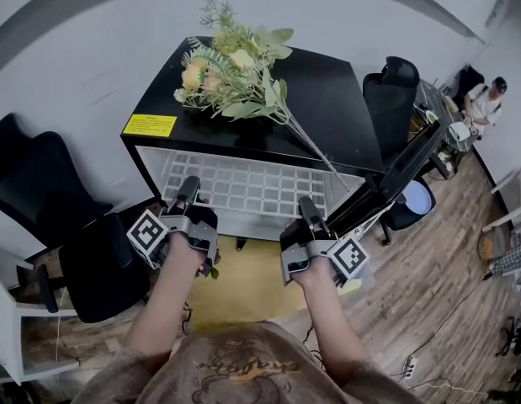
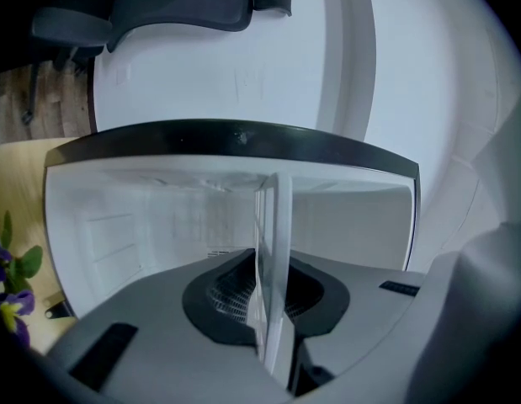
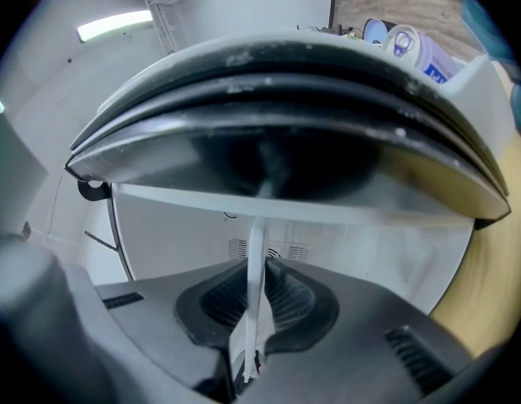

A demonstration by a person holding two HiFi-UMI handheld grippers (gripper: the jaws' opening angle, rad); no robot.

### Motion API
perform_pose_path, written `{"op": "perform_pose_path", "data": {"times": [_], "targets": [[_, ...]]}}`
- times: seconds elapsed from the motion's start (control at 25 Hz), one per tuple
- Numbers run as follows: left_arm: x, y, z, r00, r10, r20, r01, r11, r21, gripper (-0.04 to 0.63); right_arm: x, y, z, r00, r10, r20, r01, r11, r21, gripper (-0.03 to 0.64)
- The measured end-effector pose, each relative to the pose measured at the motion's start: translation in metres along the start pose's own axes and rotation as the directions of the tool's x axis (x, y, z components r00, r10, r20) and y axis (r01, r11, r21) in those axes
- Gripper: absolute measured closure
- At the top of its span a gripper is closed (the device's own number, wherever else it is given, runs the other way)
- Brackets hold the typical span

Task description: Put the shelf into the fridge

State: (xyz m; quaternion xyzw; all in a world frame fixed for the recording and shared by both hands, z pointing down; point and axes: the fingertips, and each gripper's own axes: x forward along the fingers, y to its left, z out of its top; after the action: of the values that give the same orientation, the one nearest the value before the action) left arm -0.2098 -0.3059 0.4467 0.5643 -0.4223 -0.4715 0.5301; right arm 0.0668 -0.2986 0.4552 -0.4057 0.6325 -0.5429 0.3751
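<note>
left gripper point(image 1: 188, 190): pinching shelf point(image 1: 243, 185) near-left edge | right gripper point(image 1: 309, 210): pinching near-right edge | shelf: reaching into open fridge point(image 1: 336, 116)

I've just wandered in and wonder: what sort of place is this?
Probably an office or workroom: black swivel office chairs, a person seated at a cluttered desk, and a small black fridge between the chairs.

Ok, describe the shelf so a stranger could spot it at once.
Find the black-topped fridge, door open. Across its open front lies the shelf, held by the left gripper and right gripper. It alone is a white square-holed grid.
</note>
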Motion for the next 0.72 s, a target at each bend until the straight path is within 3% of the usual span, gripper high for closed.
{"op": "perform_pose_path", "data": {"times": [0.72], "targets": [[-0.037, -0.003, -0.002, 1.000, 0.015, 0.026, -0.014, 0.998, -0.066, 0.543, -0.030, 0.003, -0.008, 1.000, 0.002, 0.011, -0.003, 0.999, 0.043, 0.600]]}}
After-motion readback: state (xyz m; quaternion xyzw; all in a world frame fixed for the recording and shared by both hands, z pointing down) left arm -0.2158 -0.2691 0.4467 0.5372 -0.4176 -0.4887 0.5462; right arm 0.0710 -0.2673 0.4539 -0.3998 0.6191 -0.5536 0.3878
